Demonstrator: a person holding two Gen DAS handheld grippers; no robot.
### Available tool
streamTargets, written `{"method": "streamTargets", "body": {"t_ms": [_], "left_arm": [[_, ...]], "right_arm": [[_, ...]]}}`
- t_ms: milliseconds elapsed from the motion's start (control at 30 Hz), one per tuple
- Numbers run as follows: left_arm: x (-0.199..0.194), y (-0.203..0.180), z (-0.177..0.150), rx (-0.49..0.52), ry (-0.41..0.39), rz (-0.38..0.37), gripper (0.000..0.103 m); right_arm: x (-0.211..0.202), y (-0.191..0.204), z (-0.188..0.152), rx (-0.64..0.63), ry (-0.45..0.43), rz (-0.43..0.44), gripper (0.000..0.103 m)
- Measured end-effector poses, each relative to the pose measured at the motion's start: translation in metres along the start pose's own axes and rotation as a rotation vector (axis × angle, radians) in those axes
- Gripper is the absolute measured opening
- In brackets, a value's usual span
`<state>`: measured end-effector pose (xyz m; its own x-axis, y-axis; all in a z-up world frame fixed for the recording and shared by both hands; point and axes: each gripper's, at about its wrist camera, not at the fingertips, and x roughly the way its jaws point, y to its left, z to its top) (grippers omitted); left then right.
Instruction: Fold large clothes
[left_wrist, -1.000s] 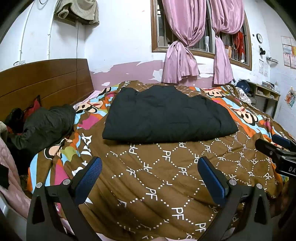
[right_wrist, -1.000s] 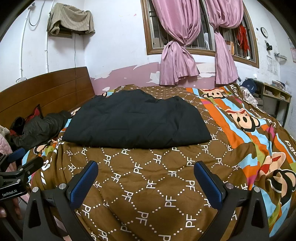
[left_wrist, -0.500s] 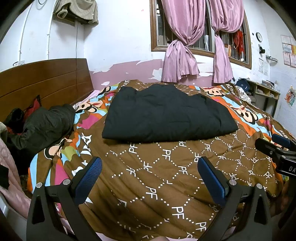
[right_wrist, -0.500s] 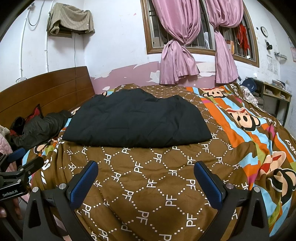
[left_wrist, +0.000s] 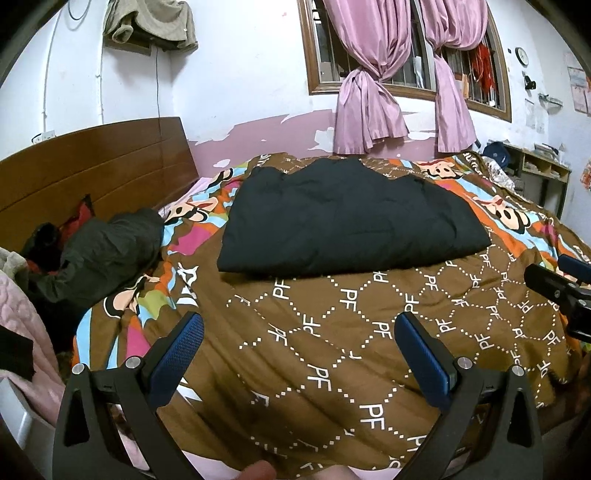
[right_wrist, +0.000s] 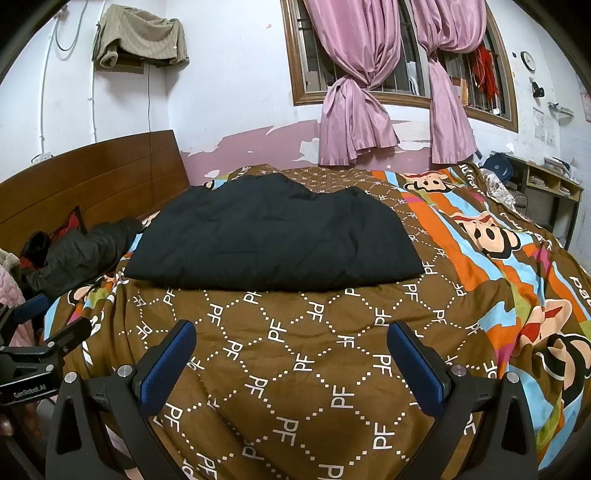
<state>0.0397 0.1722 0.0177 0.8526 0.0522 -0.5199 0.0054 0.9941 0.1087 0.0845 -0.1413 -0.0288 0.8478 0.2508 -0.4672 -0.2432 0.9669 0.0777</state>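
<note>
While each hand-held gripper (left_wrist: 299, 354) (right_wrist: 291, 363) gapes wide, bare quilt (right_wrist: 295, 332) separates them from the folded black garment's (right_wrist: 273, 236) near edge.

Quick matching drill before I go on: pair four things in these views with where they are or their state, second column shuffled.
Things:
1. black garment
2. dark green jacket
3. beige cloth
4. pink curtains

Places or states:
A. knotted at the window
B. hung high on the wall
C. crumpled beside the headboard
D. lying flat mid-bed on the brown quilt

Pairs: 1-D, 2-C, 3-B, 4-A. Both the left hand-held gripper and right hand-held gripper are open, holding nothing.
</note>
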Motion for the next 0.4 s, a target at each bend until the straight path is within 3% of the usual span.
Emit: {"method": "streamTargets", "body": {"t_ms": [400], "left_arm": [[0.005,0.007,0.002,0.004,0.024,-0.027,0.101]], "right_arm": [[0.001,0.0,-0.01,0.006,0.021,-0.003,0.103]]}}
